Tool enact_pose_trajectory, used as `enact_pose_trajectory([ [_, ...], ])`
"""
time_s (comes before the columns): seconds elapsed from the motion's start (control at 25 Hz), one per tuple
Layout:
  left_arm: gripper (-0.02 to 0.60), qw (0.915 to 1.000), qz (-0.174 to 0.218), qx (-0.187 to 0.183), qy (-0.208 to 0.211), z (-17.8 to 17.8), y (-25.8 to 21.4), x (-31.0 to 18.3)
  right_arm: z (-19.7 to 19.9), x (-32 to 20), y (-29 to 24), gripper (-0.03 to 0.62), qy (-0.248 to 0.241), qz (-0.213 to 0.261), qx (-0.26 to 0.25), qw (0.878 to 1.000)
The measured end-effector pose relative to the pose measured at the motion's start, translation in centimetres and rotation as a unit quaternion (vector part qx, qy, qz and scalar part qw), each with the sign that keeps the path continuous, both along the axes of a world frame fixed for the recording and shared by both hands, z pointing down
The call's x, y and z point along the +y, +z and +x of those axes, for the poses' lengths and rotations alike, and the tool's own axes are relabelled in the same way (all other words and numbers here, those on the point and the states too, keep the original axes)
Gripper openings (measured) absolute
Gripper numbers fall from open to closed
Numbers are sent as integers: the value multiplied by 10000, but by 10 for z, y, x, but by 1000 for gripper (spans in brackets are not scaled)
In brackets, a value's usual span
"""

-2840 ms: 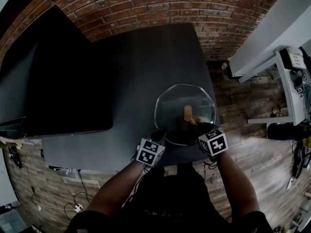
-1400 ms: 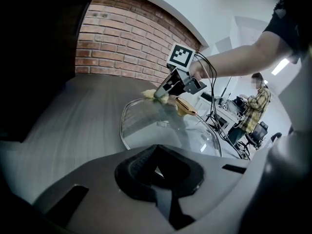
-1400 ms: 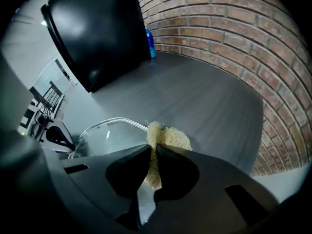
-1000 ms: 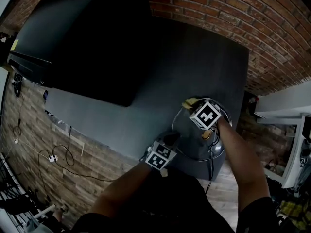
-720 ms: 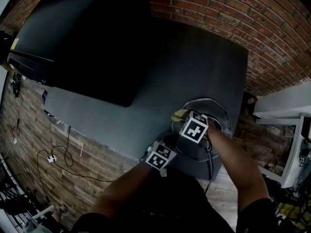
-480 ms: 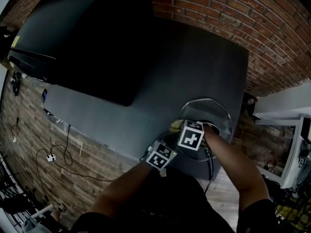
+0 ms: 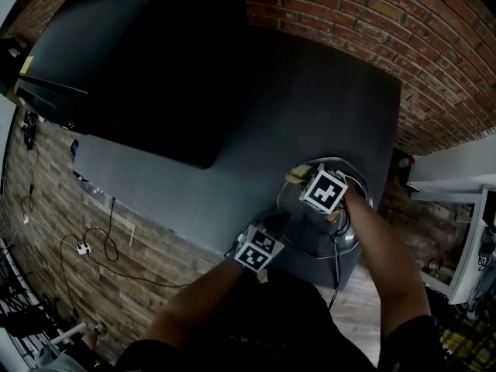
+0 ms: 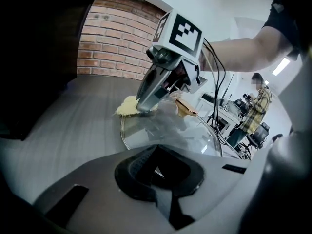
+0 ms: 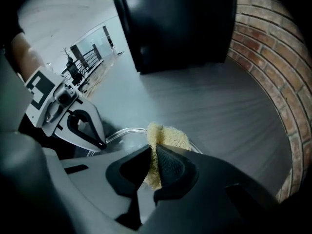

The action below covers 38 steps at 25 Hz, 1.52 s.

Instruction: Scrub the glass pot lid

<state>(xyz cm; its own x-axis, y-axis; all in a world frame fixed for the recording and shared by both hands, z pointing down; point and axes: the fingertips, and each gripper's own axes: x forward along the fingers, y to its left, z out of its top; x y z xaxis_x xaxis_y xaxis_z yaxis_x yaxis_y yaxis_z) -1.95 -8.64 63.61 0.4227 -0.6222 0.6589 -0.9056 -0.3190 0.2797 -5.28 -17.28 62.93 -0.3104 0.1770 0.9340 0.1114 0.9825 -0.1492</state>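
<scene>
1. We see the glass pot lid (image 7: 316,235) lying on the dark table (image 7: 310,91), close to its near right corner, with a brick wall (image 7: 387,14) beyond the far edge.
2. The left gripper (image 8: 156,165) sits low at the lid's near rim. Its jaws are closed onto the edge of the glass, and only a thin sliver of rim shows between them.
3. The right gripper view confirms this: the left gripper's tips meet the rim at the lid's side.
4. The right gripper (image 9: 155,152) is clamped on a yellow sponge (image 9: 166,136) – the sponge is squeezed thin between the two jaws and bulges out past them.
5. In the left gripper view, the right gripper slants down from above and presses the sponge against the lid's far left edge, where it overlaps both glass and table.
6. The lid's tan knob (image 8: 185,107) stands upright at the middle, just beside the right gripper and apart from the sponge.
7. From the head view, the right forearm reaches across the lid, covering much of its right half.
8. A large black panel (image 7: 139,68) covers the table's left part, well apart from the lid.
</scene>
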Motion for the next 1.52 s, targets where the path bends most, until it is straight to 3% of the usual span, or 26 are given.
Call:
enact_pose_trajectory([
  [0.2, 32, 10000, -76, -7, -51, -1, 5, 3, 24, -68, 2, 41, 1138, 26, -148, 9934],
  [0.44, 31, 10000, -6, 10, -81, -3, 0, 0, 83, -114, 2, 41, 2366, -76, -230, 9713],
  [0.84, 31, 9999, -69, 10, -104, -3, 0, 0, 185, -109, 4, 41, 4035, -439, -667, 9115],
  [1.04, 31, 9998, -99, 33, -169, -4, 2, -1, 206, -96, 6, 41, 4330, -455, -745, 8971],
  [1.16, 31, 9998, -98, 9, -169, -3, 2, -1, 205, -97, 6, 41, 4313, -405, -681, 8987],
  [1.28, 31, 9998, -78, -6, -201, -2, 1, -1, 185, -105, 4, 41, 4100, -343, -643, 9092],
  [1.52, 32, 9996, -71, -21, -265, -1, 1, -3, 117, -105, -2, 41, 3008, 36, -433, 9527],
])
